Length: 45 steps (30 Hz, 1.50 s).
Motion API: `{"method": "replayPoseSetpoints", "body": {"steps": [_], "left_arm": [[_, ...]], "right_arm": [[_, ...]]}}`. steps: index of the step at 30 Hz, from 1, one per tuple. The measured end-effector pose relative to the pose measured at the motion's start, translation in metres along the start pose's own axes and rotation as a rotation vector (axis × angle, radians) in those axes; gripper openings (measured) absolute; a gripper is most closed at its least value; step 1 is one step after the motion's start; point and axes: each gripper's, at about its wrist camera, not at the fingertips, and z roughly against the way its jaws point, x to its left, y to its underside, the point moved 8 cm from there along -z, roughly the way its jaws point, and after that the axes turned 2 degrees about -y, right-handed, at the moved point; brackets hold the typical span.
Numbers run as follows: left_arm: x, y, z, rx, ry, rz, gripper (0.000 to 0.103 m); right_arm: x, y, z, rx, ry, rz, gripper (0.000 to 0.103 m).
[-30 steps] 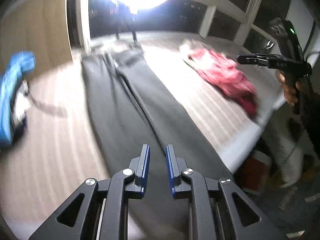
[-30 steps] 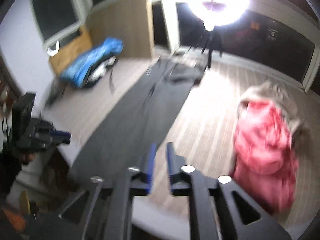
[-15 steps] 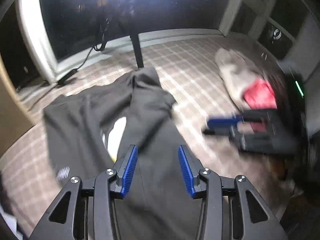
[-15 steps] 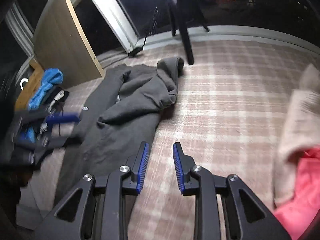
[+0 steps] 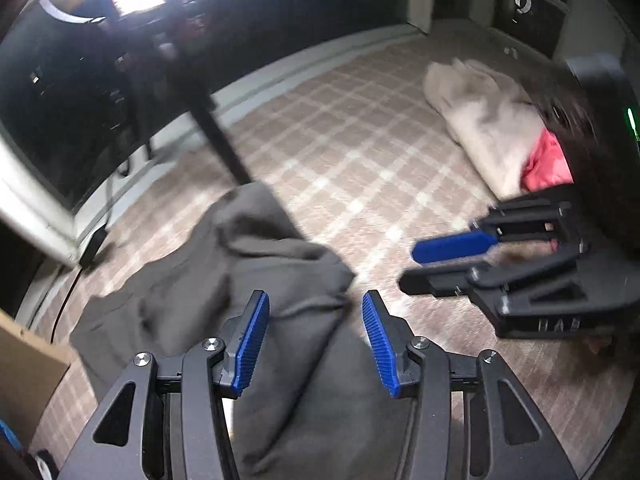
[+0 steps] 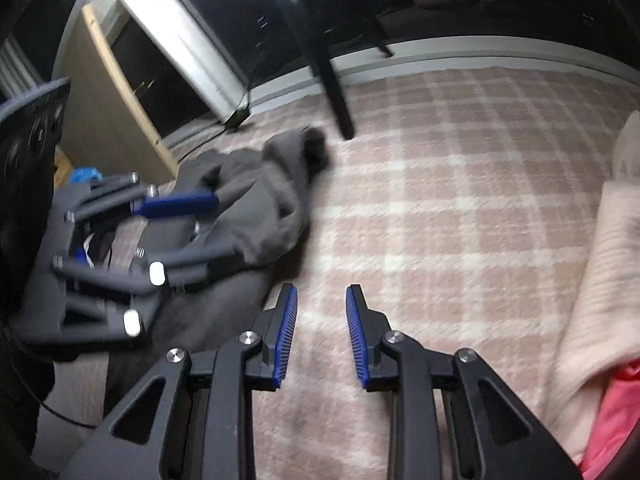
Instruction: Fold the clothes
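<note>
Now dark grey garment (image 5: 256,280) bunched, crumpled on plaid bedspread (image 5: 360,152).

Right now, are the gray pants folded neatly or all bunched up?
Bunched up. The gray pants lie in rumpled humps on the checked blanket, not in flat layers. How their lower part lies cannot be told.

Your right gripper (image 5: 432,268) is motion-blurred in the left view. The grey garment (image 5: 280,320) runs off the bottom edge, behind your jaws. The pink garment (image 6: 612,420) is cut by the right view's edge.
</note>
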Motion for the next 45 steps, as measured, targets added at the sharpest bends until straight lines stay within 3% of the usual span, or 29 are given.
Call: {"method": "replayPoseSetpoints", "body": {"steps": [5, 6, 7, 8, 11, 17, 21, 22, 26, 30, 32, 34, 39, 45], "left_arm": [[-0.005, -0.004, -0.021, 0.035, -0.021, -0.036, 0.044], [-0.003, -0.004, -0.026, 0.046, -0.022, -0.029, 0.038], [0.001, -0.004, -0.026, 0.046, -0.005, -0.012, 0.021], [0.005, -0.005, -0.025, 0.047, 0.012, 0.005, 0.013], [0.017, -0.006, -0.021, 0.038, 0.053, 0.052, 0.011], [0.050, -0.006, -0.004, -0.009, 0.124, 0.189, 0.011], [0.073, -0.003, 0.002, -0.031, 0.087, 0.223, 0.011], [0.080, -0.002, 0.003, -0.036, 0.076, 0.232, 0.012], [0.137, 0.024, 0.001, 0.012, -0.138, 0.358, 0.027], [0.162, 0.031, 0.018, -0.040, -0.132, 0.464, 0.035], [0.162, 0.028, 0.023, -0.061, -0.119, 0.461, 0.035], [0.150, 0.022, 0.025, -0.074, -0.059, 0.439, 0.035], [0.103, 0.014, 0.013, -0.066, 0.042, 0.366, 0.036], [0.083, 0.019, -0.010, -0.011, 0.082, 0.342, 0.036]], "right_arm": [[-0.012, -0.005, 0.004, -0.004, -0.001, -0.027, 0.025], [-0.014, -0.005, 0.004, -0.003, 0.000, -0.028, 0.025], [-0.015, -0.006, 0.005, -0.003, 0.001, -0.028, 0.025], [-0.016, -0.006, 0.005, -0.002, 0.003, -0.029, 0.025], [-0.016, -0.007, 0.003, 0.004, 0.000, -0.023, 0.025], [0.003, -0.005, -0.013, 0.032, -0.023, 0.037, 0.025], [0.017, -0.006, -0.026, 0.050, -0.035, 0.075, 0.026], [0.021, -0.006, -0.030, 0.055, -0.038, 0.084, 0.026], [0.029, -0.008, -0.039, 0.065, -0.030, 0.114, 0.026], [0.028, -0.023, -0.035, 0.027, -0.035, 0.108, 0.026], [0.028, -0.031, -0.035, 0.015, -0.032, 0.112, 0.026], [0.029, -0.042, -0.039, 0.007, -0.027, 0.128, 0.026], [0.025, -0.059, -0.054, -0.005, -0.006, 0.138, 0.026], [0.017, -0.078, -0.075, -0.013, 0.012, 0.133, 0.024]]}}
